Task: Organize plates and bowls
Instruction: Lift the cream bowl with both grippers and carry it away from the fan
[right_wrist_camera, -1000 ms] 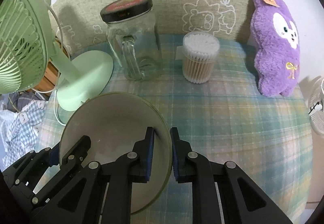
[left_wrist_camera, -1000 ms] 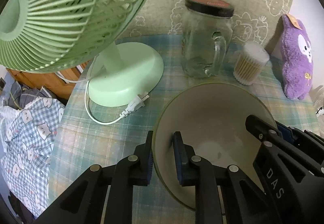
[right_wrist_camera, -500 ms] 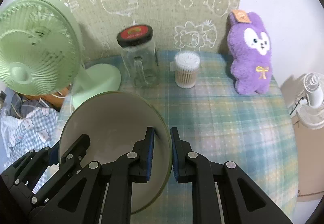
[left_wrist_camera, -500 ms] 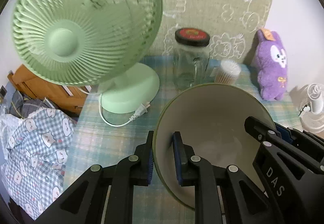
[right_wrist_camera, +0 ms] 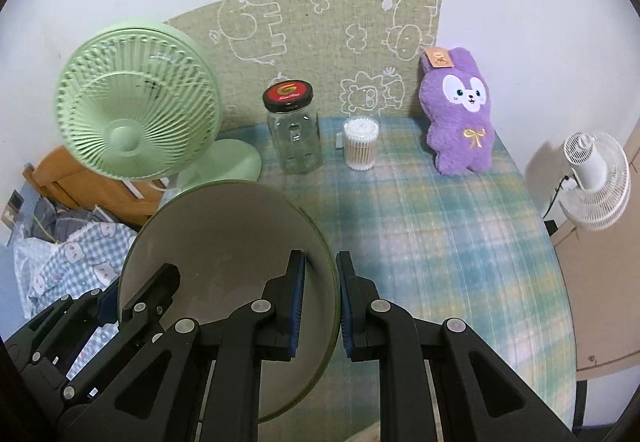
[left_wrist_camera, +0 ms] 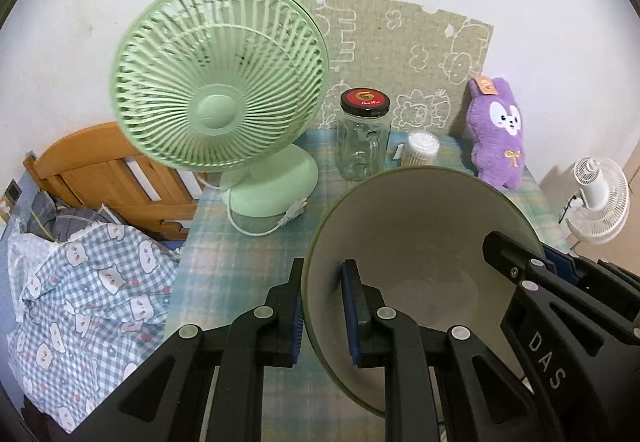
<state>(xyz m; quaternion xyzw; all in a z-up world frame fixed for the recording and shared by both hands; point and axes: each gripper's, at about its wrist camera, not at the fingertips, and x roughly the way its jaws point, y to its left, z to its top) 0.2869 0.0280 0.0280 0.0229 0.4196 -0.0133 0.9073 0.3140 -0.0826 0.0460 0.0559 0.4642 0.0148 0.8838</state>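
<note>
You held the bowl [left_wrist_camera: 420,242] clear above the bench [right_wrist_camera: 440,242], pinched on opposite rims: your left gripper [left_wrist_camera: 322,306] clamped its fingers [left_wrist_camera: 290,318] on one edge, your right gripper [right_wrist_camera: 320,306] on the other. Beyond it stood the green fan [left_wrist_camera: 220,82] and glass jar [right_wrist_camera: 296,134].

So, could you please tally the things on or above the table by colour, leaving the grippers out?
Green: 2, the desk fan and the bowl
Purple: 1, the plush rabbit
Clear: 2, the glass jar and the cotton swab tub
Total: 5
</note>
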